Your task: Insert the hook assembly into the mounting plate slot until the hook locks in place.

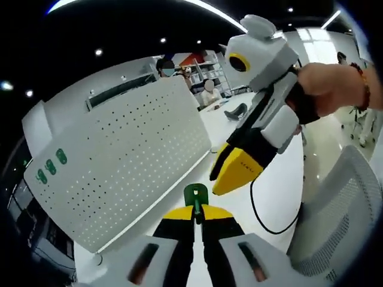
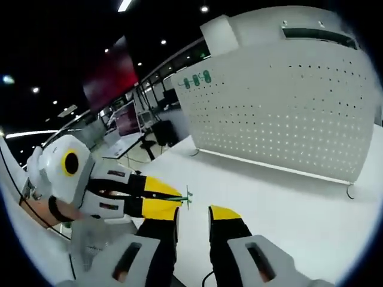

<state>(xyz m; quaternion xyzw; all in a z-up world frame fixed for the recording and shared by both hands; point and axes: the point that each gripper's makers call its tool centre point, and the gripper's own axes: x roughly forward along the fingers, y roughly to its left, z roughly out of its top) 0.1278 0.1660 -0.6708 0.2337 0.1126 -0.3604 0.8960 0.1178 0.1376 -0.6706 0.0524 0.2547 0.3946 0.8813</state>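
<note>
A small green hook (image 1: pixel 195 194) stands upright between my left gripper's (image 1: pixel 196 213) yellow-tipped jaws, which are shut on its stem. In front of it stands the white perforated mounting plate (image 1: pixel 125 161) on the white table, with three green hooks (image 1: pixel 50 166) hung near its top left corner. My right gripper (image 1: pixel 232 168), held by a hand, hovers just right of the hook with its jaws pointing down. In the right gripper view, the right gripper (image 2: pixel 192 214) is open and empty. There the left gripper (image 2: pixel 175 200) comes in from the left, holding the green hook (image 2: pixel 188 197) short of the plate (image 2: pixel 281 107).
A white mesh chair back (image 1: pixel 341 209) stands at the right and a black cable (image 1: pixel 263 212) trails over the table (image 1: pixel 275 185). Desks, shelves and people lie far behind the plate. The plate rests on small feet (image 2: pixel 350 191) at its base.
</note>
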